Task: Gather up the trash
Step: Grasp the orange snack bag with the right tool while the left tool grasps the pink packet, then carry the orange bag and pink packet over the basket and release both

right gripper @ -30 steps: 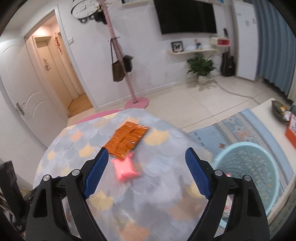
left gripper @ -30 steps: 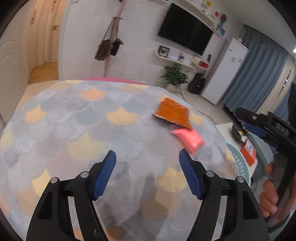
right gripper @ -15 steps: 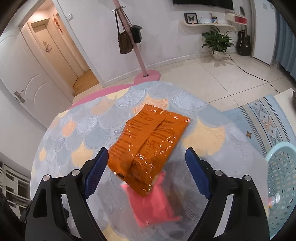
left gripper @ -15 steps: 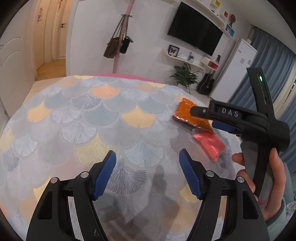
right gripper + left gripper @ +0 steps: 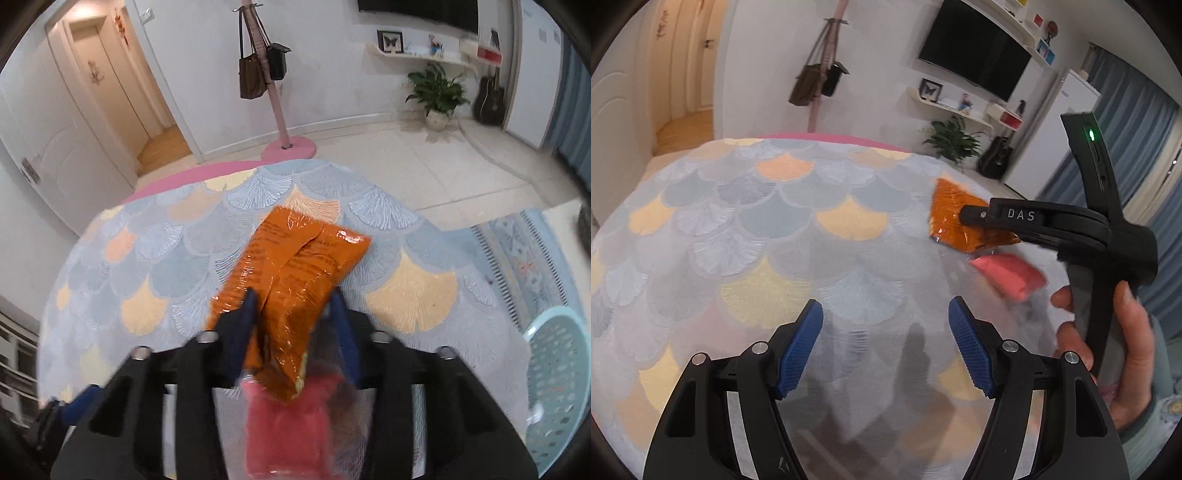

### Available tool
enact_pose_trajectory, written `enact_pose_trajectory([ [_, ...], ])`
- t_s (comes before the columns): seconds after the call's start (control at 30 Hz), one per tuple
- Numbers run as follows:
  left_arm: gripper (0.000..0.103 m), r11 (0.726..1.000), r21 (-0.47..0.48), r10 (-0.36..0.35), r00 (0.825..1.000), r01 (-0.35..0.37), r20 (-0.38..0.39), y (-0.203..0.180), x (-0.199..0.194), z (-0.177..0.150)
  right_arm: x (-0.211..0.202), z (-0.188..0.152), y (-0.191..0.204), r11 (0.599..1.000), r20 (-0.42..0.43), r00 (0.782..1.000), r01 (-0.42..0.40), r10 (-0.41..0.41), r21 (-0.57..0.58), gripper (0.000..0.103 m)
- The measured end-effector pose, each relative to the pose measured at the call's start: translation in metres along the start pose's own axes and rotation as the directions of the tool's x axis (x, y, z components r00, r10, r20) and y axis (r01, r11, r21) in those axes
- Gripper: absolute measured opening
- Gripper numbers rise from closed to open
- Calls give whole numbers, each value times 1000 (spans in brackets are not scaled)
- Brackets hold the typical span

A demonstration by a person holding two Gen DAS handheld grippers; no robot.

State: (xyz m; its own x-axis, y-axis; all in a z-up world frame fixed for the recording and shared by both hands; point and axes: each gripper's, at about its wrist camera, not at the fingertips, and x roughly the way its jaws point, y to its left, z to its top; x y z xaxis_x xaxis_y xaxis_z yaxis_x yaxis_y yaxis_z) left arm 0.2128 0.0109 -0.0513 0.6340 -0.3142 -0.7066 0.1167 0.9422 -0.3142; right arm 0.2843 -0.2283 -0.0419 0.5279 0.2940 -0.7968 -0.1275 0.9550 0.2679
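An orange snack packet point(image 5: 295, 273) lies on the round table with the scale-pattern cloth point(image 5: 147, 280), with a pink packet point(image 5: 288, 424) partly under its near end. My right gripper point(image 5: 293, 317) has its blue fingers closing around the near end of the orange packet; motion blur hides whether they grip it. In the left wrist view the orange packet point(image 5: 949, 218) and pink packet point(image 5: 1008, 277) sit at the right, under the right gripper's black body point(image 5: 1052, 229). My left gripper point(image 5: 884, 343) is open and empty over the cloth.
A light blue plastic basket point(image 5: 557, 376) stands on the floor to the right of the table. A patterned rug point(image 5: 524, 266) lies beside it. A pink coat stand with bags point(image 5: 266, 74) stands behind the table.
My right gripper has moved forward and down onto the orange packet and its fingers have narrowed around it. My left gripper stays open over the cloth.
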Motion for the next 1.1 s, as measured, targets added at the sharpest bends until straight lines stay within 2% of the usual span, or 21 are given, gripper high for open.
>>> enact_pose_trajectory([
  [0.1, 69, 999, 33, -21, 1000, 21, -5, -13, -1, 10, -15, -2, -14, 999, 24, 999, -30, 30, 27, 20],
  [0.2, 75, 996, 89, -25, 1000, 25, -7, -35, 6, 16, -37, -6, -29, 999, 68, 997, -34, 31, 37, 20],
  [0.4, 75, 979, 190, -65, 995, 79, -80, -77, 42, 17, -69, -25, -62, 997, 123, 992, -9, 0, 72, 18],
  [0.5, 75, 960, 276, -28, 996, 52, -90, -92, 59, 16, -81, -35, -81, 995, 140, 990, 2, -16, 101, 18],
  [0.6, 75, 956, 292, -9, 994, 40, -106, -96, 68, 17, -88, -43, -97, 991, 144, 989, -3, -16, 135, 18],
  [0.77, 73, 954, 292, -36, 993, 67, -109, -101, 71, 21, -100, -55, -112, 986, 160, 987, -8, -19, 168, 18],
  [0.8, 73, 952, 298, -33, 994, 64, -108, -103, 72, 21, -101, -56, -113, 985, 161, 987, -10, -18, 170, 18],
  [0.9, 60, 940, 338, -18, 995, 52, -103, -114, 72, 15, -106, -59, -116, 985, 169, 985, -11, -18, 172, 18],
  [0.97, 48, 928, 370, 1, 995, 35, -96, -118, 68, 9, -111, -62, -119, 984, 178, 984, -20, -12, 178, 18],
  [1.03, 45, 925, 379, 5, 996, 30, -90, -119, 65, 5, -116, -66, -120, 982, 184, 983, -32, -3, 185, 18],
  [1.1, 43, 931, 361, -25, 995, 58, -95, -117, 62, 4, -122, -71, -121, 982, 196, 981, -43, 6, 182, 18],
])
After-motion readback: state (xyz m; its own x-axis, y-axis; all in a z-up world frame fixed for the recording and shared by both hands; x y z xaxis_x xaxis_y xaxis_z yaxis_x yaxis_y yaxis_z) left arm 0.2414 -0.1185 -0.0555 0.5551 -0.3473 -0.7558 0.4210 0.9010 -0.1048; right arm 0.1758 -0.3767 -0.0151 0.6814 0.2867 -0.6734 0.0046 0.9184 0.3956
